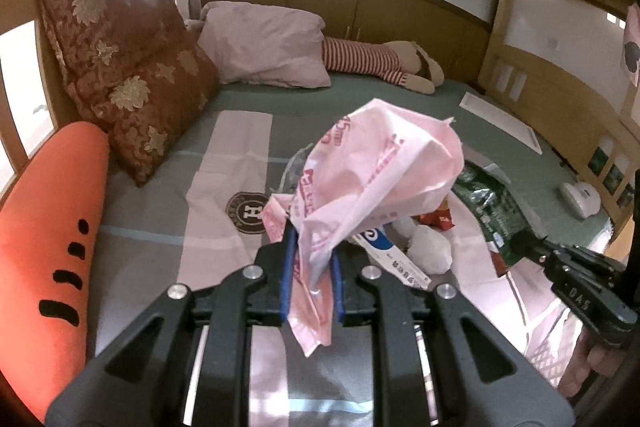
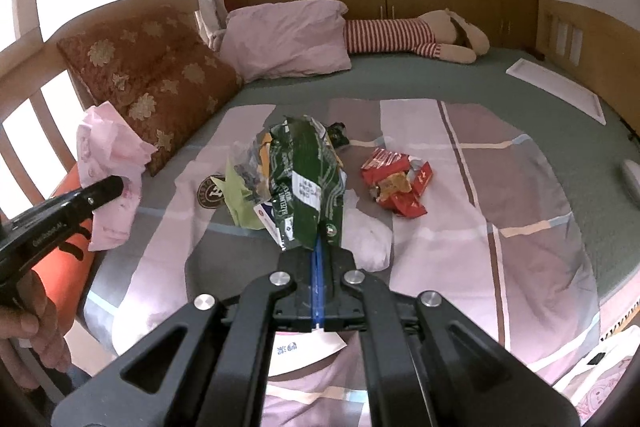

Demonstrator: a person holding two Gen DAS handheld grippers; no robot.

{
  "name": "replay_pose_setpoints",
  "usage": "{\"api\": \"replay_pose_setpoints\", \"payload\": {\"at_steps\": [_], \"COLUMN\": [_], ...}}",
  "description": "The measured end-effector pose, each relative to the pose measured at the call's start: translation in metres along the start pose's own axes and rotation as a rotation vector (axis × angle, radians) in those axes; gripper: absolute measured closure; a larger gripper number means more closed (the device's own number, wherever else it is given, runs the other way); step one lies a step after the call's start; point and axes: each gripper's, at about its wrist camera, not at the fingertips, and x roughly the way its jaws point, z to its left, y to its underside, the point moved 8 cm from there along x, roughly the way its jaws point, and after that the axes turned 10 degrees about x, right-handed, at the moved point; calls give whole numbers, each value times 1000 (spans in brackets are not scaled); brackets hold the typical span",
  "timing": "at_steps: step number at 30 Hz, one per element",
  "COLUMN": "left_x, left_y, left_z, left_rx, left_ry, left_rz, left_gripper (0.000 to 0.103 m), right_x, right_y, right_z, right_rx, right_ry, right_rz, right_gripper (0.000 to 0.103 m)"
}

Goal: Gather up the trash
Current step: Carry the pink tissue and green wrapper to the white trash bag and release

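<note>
My left gripper (image 1: pixel 312 251) is shut on a crumpled pink plastic wrapper (image 1: pixel 380 167) and holds it above the bed; the wrapper also shows in the right wrist view (image 2: pixel 108 163). My right gripper (image 2: pixel 318 251) is shut on a green snack bag (image 2: pixel 312 179), lifted over the bedspread; the bag shows in the left wrist view (image 1: pixel 492 203). On the bedspread lie red wrappers (image 2: pixel 396 183), a white crumpled tissue (image 2: pixel 368 235), a yellow-green wrapper (image 2: pixel 240 199) and a white-blue packet (image 1: pixel 384 247).
An orange carrot cushion (image 1: pixel 48 235) lies at the left edge. A brown floral pillow (image 2: pixel 152 75), a pink pillow (image 2: pixel 288 39) and a striped plush toy (image 2: pixel 416 35) lie at the back. A white flat box (image 2: pixel 560 87) lies far right. Wooden bed rails (image 2: pixel 32 115) surround the bed.
</note>
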Motion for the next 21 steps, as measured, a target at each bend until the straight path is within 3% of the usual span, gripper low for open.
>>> {"api": "replay_pose_setpoints", "payload": {"at_steps": [4, 9, 13, 15, 20, 21], "left_x": [3, 4, -2, -9, -42, -50], "left_y": [3, 5, 5, 8, 18, 20], "left_z": [4, -11, -57, -89, -187, -210], "left_rx": [-30, -22, 95, 152, 311, 351], "left_ry": [29, 124, 238, 310, 489, 522], "left_rz": [3, 15, 5, 9, 10, 10], "left_gripper": [87, 87, 87, 87, 87, 87], "right_x": [-19, -97, -170, -203, -242, -242], "right_y": [-11, -12, 26, 58, 125, 137], "right_z": [-9, -59, -132, -173, -235, -248], "right_rx": [13, 100, 145, 173, 216, 238], "right_ry": [9, 1, 109, 210, 379, 402], "right_rz": [-56, -133, -131, -109, -18, 11], "right_gripper": [102, 102, 102, 102, 102, 92]}}
